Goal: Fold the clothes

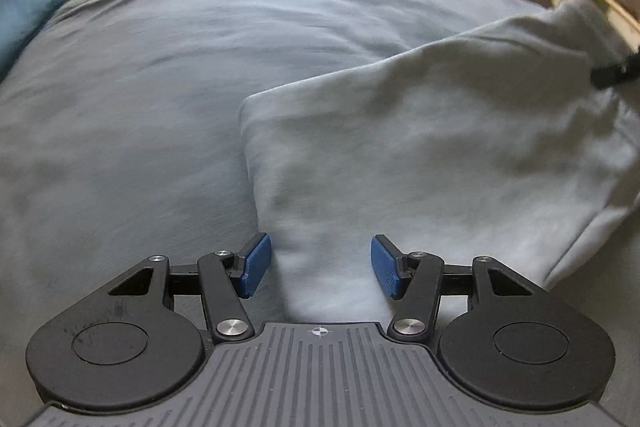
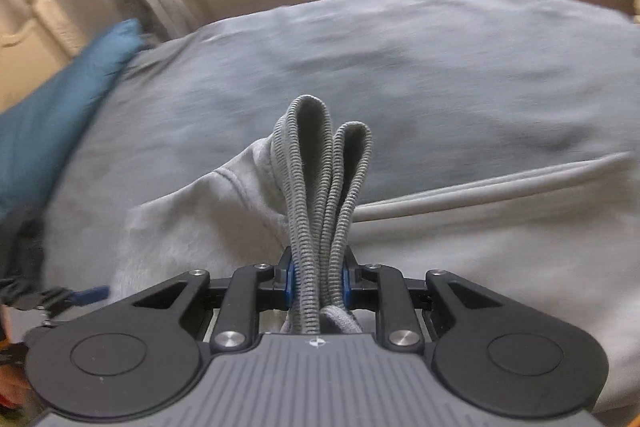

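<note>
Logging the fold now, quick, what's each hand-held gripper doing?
Left hand-held gripper: open, grey garment between its pads, ungripped.
Right hand-held gripper: shut on ribbed cuff.

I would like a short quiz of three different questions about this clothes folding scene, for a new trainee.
1. True or false: the right hand-held gripper is shut on the ribbed grey cuff of the light grey fleece garment.
2. Which colour is the pillow at the left of the blue-grey bed cover? A teal, B red, C white.
3. Fill in: the pads of the left hand-held gripper stand ____.

Key: 1 true; 2 A; 3 apart, with garment fabric lying between them.
</note>
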